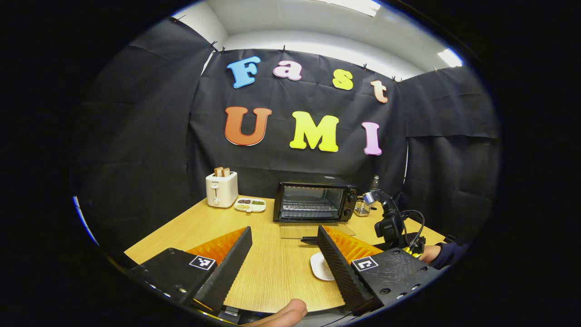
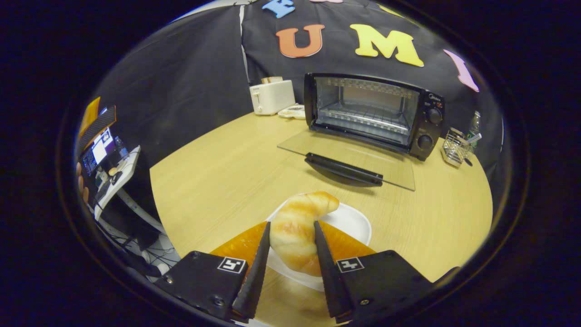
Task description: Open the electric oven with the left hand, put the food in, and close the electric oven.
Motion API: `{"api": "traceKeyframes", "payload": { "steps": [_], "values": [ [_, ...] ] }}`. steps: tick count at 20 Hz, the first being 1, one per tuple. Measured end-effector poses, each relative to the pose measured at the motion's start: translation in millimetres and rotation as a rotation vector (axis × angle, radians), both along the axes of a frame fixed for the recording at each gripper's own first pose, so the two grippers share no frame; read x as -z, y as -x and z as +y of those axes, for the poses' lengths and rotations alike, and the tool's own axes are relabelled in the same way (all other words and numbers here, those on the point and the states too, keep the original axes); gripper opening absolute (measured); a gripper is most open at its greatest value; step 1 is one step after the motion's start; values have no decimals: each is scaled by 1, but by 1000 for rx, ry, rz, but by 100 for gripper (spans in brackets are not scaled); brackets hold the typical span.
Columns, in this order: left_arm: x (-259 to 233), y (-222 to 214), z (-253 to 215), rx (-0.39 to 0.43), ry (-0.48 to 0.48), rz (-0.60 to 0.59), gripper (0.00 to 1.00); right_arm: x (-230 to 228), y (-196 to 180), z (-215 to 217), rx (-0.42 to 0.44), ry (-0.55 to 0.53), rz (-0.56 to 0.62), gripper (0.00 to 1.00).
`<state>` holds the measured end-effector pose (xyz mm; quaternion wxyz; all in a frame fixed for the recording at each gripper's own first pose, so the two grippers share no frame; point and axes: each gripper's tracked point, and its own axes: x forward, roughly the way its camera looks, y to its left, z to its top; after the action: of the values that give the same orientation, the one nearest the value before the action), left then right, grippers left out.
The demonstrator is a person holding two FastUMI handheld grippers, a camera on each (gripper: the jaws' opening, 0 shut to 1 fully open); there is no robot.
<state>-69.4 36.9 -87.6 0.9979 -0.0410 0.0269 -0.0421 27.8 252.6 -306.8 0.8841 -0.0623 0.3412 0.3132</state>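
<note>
Left gripper at bottom centre, fingers spread wide, empty. Right gripper at bottom centre, fingers clamped on pale golden bread croissant.

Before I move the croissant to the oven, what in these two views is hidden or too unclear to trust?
- Croissant: right gripper view, its near end and underside are hidden by the fingers; lifted off the plate or not, cannot tell.
- Plate: left gripper view, partly hidden behind the left gripper's finger.
- Small dish by the toaster: contents too small.
- Oven knobs: settings too small.
</note>
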Motion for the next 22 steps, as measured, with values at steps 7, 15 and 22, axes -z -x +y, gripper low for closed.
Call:
{"api": "traceKeyframes", "payload": {
  "steps": [7,15,22],
  "values": [
    [-26,3,-5,6,26,-68,94,-81,-61,17,182,-205,-121,59],
    [-29,-2,3,4,8,-85,94,-91,-170,14,434,-475,-31,58],
    [-26,-10,12,14,1,-76,94,-59,-258,23,593,-606,-25,59]
  ]
}}
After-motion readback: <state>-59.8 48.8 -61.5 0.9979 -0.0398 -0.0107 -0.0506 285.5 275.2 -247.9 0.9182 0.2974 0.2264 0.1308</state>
